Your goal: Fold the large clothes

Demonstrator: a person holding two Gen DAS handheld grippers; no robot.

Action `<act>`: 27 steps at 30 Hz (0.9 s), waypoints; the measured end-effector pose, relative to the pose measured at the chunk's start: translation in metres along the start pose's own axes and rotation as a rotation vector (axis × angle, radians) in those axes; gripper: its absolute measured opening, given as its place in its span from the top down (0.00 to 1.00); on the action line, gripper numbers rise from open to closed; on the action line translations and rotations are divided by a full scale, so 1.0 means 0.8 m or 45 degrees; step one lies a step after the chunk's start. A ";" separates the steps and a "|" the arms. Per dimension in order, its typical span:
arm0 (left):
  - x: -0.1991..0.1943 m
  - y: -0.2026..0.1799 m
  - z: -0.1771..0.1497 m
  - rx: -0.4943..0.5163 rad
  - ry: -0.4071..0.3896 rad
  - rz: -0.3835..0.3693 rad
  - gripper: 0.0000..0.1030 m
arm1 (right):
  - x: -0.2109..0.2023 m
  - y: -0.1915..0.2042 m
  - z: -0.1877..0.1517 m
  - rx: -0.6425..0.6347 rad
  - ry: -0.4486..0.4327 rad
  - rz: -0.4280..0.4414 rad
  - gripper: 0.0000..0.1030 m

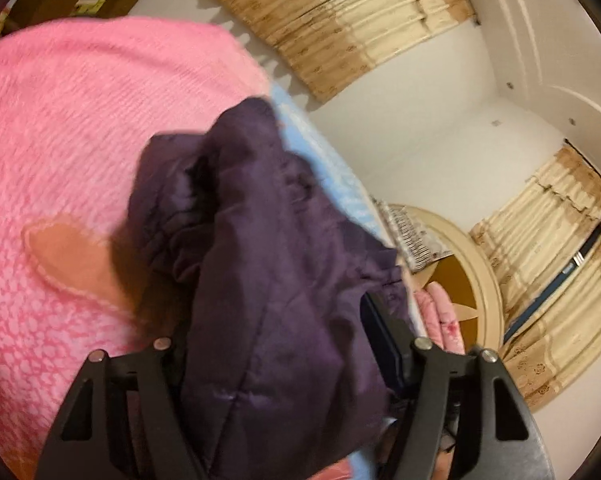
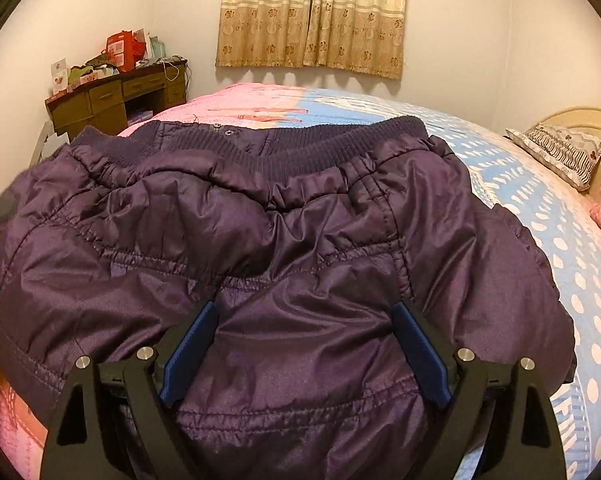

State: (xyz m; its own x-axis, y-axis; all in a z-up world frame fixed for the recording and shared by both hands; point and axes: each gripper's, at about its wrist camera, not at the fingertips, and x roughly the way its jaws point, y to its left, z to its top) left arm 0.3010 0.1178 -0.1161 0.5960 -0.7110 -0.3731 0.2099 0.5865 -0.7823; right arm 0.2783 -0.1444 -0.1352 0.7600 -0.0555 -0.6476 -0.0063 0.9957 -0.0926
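Observation:
A dark purple padded jacket (image 2: 284, 240) lies spread on the bed, its ribbed hem (image 2: 260, 148) on the far side. My right gripper (image 2: 304, 312) stands wide open over the near part of the jacket, blue pads (image 2: 416, 348) apart, fabric bulging between them. In the left wrist view a bunched part of the same jacket (image 1: 260, 272) hangs between the fingers of my left gripper (image 1: 288, 344), lifted above the bed. Its left finger is hidden behind the cloth, so I cannot see how far the jaws are closed.
The bed has a pink and blue cover (image 2: 540, 216). A patterned pillow (image 2: 560, 152) and headboard (image 2: 580, 120) are at the right. A cluttered brown desk (image 2: 116, 92) stands at the back left. Curtains (image 2: 312, 16) hang on the far wall.

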 end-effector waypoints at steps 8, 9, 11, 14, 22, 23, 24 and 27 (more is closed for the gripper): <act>0.016 -0.108 0.018 0.225 0.005 -0.105 0.33 | -0.001 -0.003 0.002 0.039 -0.016 0.028 0.12; 0.020 -0.114 0.020 0.235 0.008 -0.106 0.33 | -0.001 -0.004 0.002 0.041 -0.015 0.029 0.12; 0.029 -0.127 0.021 0.248 0.014 -0.110 0.33 | -0.001 -0.005 0.002 0.043 -0.015 0.031 0.12; 0.047 -0.145 0.015 0.322 0.041 -0.099 0.30 | -0.002 -0.009 0.001 0.060 -0.022 0.056 0.12; 0.054 -0.140 -0.014 0.561 0.038 0.147 0.29 | -0.021 -0.051 -0.006 0.242 -0.111 0.279 0.12; 0.050 -0.136 -0.013 0.558 0.023 0.175 0.28 | -0.020 -0.053 -0.006 0.251 -0.109 0.289 0.12; 0.045 -0.127 -0.011 0.540 0.000 0.235 0.28 | -0.019 -0.052 -0.006 0.242 -0.104 0.279 0.12; 0.022 -0.085 -0.001 0.418 -0.069 0.367 0.17 | -0.019 -0.044 -0.007 0.211 -0.106 0.252 0.12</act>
State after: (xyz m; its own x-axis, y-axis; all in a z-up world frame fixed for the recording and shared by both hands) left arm 0.2965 0.0651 -0.0694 0.7044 -0.4837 -0.5195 0.2590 0.8565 -0.4464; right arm 0.2631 -0.1789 -0.1261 0.8054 0.1410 -0.5757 -0.0589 0.9855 0.1589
